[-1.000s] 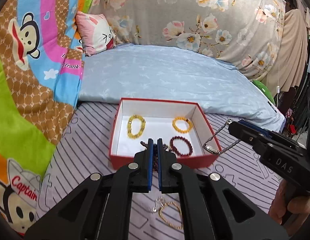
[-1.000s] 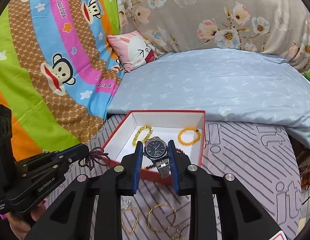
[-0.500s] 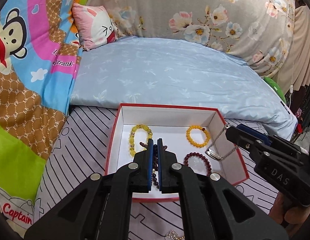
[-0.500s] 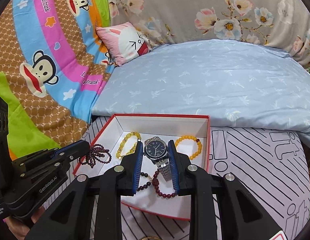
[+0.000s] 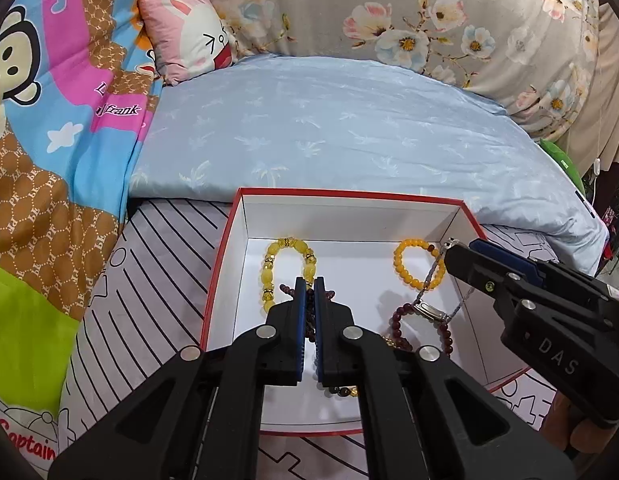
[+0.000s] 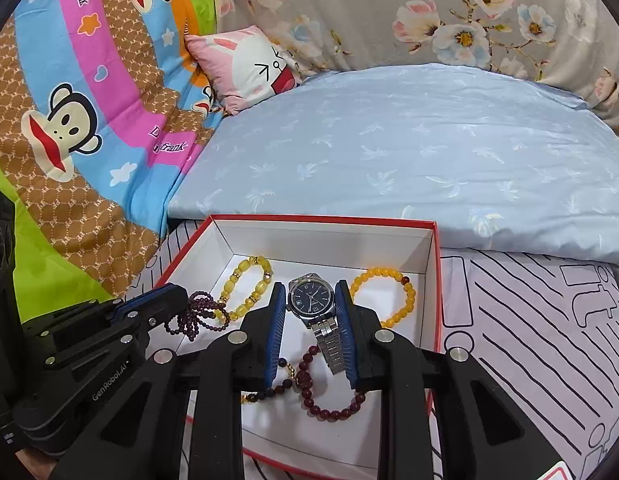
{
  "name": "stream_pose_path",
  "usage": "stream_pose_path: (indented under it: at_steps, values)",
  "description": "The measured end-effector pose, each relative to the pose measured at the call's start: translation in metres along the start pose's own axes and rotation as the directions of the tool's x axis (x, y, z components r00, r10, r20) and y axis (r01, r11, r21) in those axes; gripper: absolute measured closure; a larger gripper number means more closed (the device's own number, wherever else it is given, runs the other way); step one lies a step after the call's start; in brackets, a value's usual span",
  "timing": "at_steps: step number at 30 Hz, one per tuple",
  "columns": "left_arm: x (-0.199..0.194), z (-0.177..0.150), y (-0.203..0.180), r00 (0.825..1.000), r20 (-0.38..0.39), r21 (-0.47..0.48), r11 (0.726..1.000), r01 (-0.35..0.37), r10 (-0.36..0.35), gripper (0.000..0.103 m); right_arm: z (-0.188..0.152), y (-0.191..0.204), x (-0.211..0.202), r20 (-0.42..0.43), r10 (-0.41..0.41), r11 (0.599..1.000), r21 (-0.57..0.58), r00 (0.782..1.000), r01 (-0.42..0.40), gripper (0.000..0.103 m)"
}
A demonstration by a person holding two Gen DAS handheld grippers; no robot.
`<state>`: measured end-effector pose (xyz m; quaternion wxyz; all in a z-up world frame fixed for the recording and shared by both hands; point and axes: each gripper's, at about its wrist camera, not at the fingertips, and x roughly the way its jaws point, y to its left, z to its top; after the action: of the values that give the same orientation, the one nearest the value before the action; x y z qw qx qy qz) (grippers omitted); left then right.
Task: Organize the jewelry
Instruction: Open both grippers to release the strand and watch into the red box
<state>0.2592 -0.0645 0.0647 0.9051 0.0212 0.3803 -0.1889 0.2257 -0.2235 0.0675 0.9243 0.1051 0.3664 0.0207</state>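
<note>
Bed (image 5: 157, 320) with striped sheet, red box (image 5: 223, 264), blue pillow (image 5: 349, 132)

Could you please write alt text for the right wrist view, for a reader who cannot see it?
The right gripper clamps a silver wristwatch with a dark blue dial above an open red box with white lining that holds yellow, orange and dark red bead bracelets. At left, the left gripper dangles a purple bead strand over the box.

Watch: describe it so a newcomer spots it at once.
Find the red-rimmed white box on the striped sheet. Over it, the right gripper clamps the watch by its case. It's the only metal piece: dark blue dial, steel link band, among beaded bracelets.
</note>
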Motion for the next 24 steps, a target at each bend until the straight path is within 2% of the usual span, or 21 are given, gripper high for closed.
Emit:
stream_pose_path:
  at_steps: [6,7,8,9,10,11,24]
  values:
    - [0.007,-0.001,0.001,1.000,-0.010,0.004,1.000,-0.008,0.008,0.099,-0.002,0.005,0.008,-0.004,-0.020,1.000,-0.023,1.000,0.020,0.078]
    - [0.007,-0.001,0.001,1.000,-0.003,0.005,1.000,-0.019,0.019,0.095,-0.002,0.005,0.007,0.005,-0.024,0.999,-0.024,1.000,0.024,0.077]
    - [0.006,-0.002,0.001,0.999,0.001,0.002,0.999,-0.037,0.037,0.086,-0.002,0.006,0.007,0.012,-0.032,0.999,-0.027,0.999,0.033,0.070]
    - [0.005,-0.002,0.001,0.999,0.008,0.000,0.999,-0.048,0.048,0.057,-0.002,0.007,0.005,0.019,-0.038,0.999,-0.027,0.999,0.038,0.062]
    - [0.003,-0.002,0.001,0.997,0.020,-0.006,0.997,-0.071,0.071,0.046,-0.001,0.006,0.004,0.024,-0.039,0.999,-0.026,0.999,0.040,0.061]
    - [0.002,-0.003,0.002,0.996,0.033,-0.009,0.997,-0.080,0.080,0.046,-0.001,0.006,0.002,0.031,-0.045,0.999,-0.025,0.999,0.046,0.058]
    - [-0.003,-0.008,-0.001,0.998,0.017,-0.005,0.998,-0.064,0.064,0.047,-0.008,0.008,-0.011,0.032,-0.046,0.998,-0.039,0.998,0.047,0.058]
